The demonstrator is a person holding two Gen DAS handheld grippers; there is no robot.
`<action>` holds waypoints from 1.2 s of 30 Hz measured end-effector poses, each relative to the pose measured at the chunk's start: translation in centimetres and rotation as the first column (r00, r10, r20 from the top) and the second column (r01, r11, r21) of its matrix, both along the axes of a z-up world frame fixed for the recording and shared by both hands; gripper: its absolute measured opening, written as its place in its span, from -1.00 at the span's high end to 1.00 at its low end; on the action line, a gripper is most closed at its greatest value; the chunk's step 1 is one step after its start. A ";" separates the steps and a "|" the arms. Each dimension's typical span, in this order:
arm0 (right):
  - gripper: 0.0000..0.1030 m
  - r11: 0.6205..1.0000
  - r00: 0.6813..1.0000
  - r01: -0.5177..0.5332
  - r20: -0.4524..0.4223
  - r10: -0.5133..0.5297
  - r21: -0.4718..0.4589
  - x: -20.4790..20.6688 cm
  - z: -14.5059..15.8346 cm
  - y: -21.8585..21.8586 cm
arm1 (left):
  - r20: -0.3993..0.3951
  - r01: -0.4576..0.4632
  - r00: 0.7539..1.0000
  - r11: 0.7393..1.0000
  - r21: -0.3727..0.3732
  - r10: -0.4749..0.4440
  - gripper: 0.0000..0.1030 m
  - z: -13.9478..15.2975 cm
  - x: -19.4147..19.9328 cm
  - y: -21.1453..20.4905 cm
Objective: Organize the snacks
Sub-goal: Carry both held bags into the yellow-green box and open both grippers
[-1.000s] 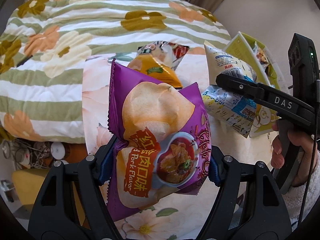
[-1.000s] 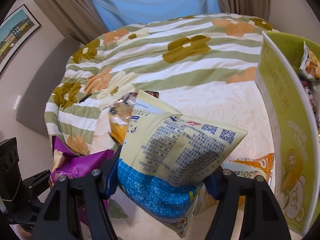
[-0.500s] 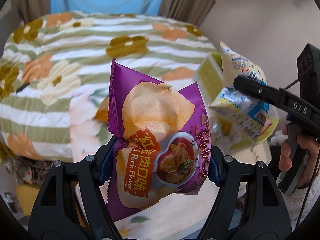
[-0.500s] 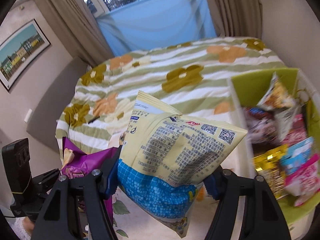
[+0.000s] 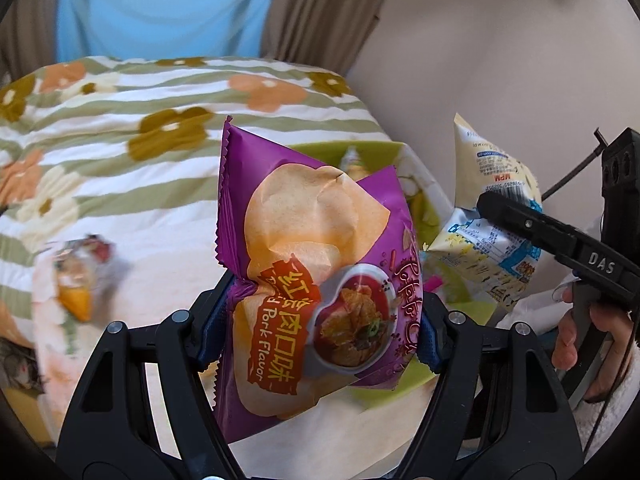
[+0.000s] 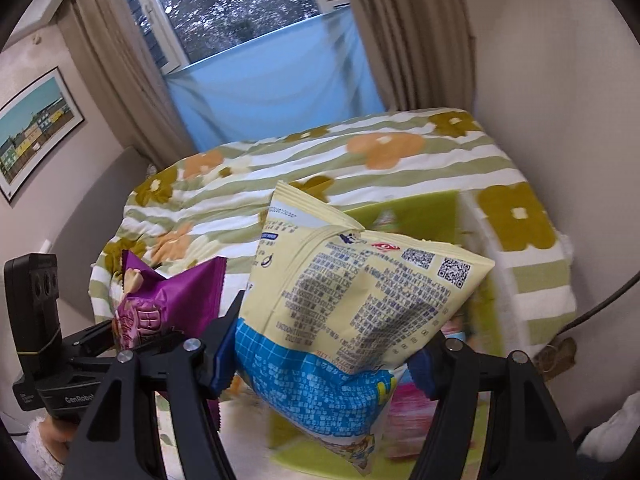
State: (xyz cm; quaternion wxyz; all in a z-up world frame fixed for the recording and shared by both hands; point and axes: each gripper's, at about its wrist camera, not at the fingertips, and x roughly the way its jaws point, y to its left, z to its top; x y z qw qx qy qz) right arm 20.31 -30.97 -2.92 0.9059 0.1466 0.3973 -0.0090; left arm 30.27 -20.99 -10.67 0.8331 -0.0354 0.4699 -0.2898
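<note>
The left claw [image 5: 320,320] is clenched on a puffy purple foil bag of pork-flavour potato chips [image 5: 312,264], its blue pads [image 5: 214,332] pinching the bag's waist, and the right claw [image 6: 328,356] grips a pale yellow and blue snack pouch [image 6: 352,308] the same way, printed back toward its camera. A second ago both bags hung low over the floral-clothed counter [image 5: 168,232]; since then both hands have swung up and to the right, so the green cardboard box [image 6: 404,212] with packets inside now lies directly behind and beneath each bag. An orange snack bag [image 5: 76,280] stays behind on the counter, blurred, off to the left. Beyond it is the striped flowered bed quilt [image 5: 120,120]. The carry looks nearly done; next comes lowering and releasing over the box.
</note>
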 end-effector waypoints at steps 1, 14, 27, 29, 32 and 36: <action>-0.26 1.000 1.000 0.008 0.001 -0.008 0.002 -0.3 0.0 -1.1 | -0.008 0.008 1.000 1.000 -0.001 -0.008 -0.39 -0.3 0.0 -1.5; -0.26 0.999 0.999 0.035 -0.022 -0.034 0.018 -2.1 -0.7 -9.9 | -0.081 -0.053 0.995 0.999 -0.006 0.052 -0.99 -4.0 0.5 -8.9; -0.26 0.996 0.995 -0.078 -0.050 0.081 0.047 2.0 -2.8 -10.1 | -0.038 -0.160 0.986 0.985 0.072 0.163 -0.99 -3.4 0.2 -5.1; -0.26 0.995 0.994 -0.093 -0.052 0.095 0.043 3.5 -2.9 -9.9 | -0.036 -0.167 0.985 0.982 0.082 0.171 -0.99 -3.4 0.3 -5.0; -0.27 0.994 0.992 -0.104 -0.062 0.107 0.041 5.7 -3.3 -9.8 | -0.024 -0.178 0.983 0.979 0.098 0.181 -0.99 -3.2 0.3 -4.9; -0.29 0.993 0.991 -0.103 -0.081 0.108 0.064 8.1 -4.4 -10.0 | -0.012 -0.187 0.982 0.976 0.112 0.190 -0.99 -3.1 0.1 -4.6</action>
